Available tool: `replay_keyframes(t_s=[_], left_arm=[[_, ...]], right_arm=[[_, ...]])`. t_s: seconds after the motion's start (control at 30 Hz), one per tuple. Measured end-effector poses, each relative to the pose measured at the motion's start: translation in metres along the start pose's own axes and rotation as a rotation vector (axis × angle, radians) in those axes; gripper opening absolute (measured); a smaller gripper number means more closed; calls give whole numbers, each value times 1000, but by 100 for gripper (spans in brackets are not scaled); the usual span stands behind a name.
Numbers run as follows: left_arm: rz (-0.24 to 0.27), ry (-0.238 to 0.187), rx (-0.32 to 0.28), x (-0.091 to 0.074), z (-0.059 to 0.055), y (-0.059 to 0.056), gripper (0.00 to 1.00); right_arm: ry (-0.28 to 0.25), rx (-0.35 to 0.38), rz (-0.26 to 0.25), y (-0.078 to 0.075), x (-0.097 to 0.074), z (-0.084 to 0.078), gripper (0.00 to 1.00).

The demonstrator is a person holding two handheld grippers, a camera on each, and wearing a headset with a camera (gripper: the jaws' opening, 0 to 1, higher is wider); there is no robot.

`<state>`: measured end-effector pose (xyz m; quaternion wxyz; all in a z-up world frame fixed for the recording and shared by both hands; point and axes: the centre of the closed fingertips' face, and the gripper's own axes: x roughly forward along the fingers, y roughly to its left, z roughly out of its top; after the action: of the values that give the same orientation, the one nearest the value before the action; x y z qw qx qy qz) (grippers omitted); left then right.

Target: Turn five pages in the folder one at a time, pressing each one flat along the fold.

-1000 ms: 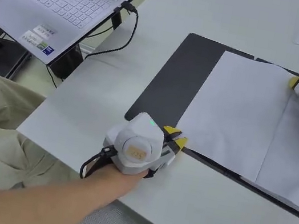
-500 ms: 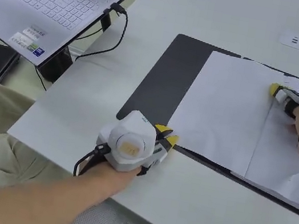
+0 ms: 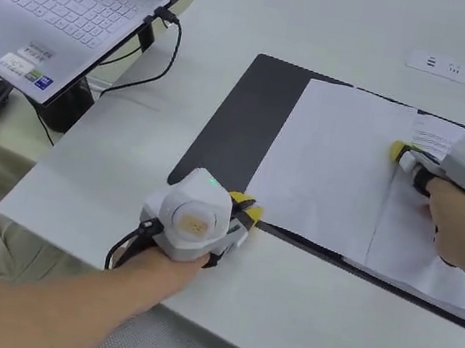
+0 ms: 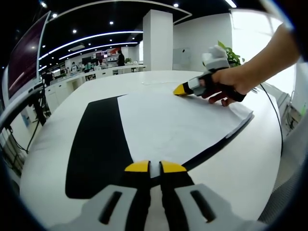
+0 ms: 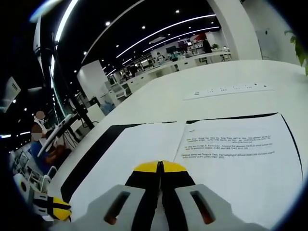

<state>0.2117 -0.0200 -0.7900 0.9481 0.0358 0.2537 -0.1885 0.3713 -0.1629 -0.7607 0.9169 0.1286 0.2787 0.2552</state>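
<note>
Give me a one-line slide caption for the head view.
Right gripper touches the white paper page at the fold of the open black folder; left gripper sits at the folder's near edge.

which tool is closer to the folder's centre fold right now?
Right. The right tool has its tips at the fold, toward its far end. The left tool sits by the near left corner of the turned page, well off the fold.

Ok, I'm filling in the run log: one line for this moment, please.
folder: open | left gripper: shut, at folder's near edge | right gripper: shut, tips on fold
</note>
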Motion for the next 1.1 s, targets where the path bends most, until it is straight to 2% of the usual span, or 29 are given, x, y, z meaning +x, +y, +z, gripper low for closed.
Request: replay_keyframes(t_s=[0.17,0.47,0.63,0.8,0.9,1.1], left_arm=[[-2,-2,-3,-1,0,0,6],[-2,-6,0,0,-1,0,6],[-3,-9,2,0,-1,0,6],[-3,-10,0,1,-1,0,6],[-4,-8,5,1,-1,0,6],[-7,-5,15,2,-1,0,6]], right_arm=[[-2,13,0,6,-10,-1,0],[24,-13,20,15,-22,-17,0],[11,3,17,9,-22,-20,0],[66,-40,44,19,-27,-35,0],[55,-39,46,24,-31,-44,0],[47,-17,41,26,-36,-47,0]])
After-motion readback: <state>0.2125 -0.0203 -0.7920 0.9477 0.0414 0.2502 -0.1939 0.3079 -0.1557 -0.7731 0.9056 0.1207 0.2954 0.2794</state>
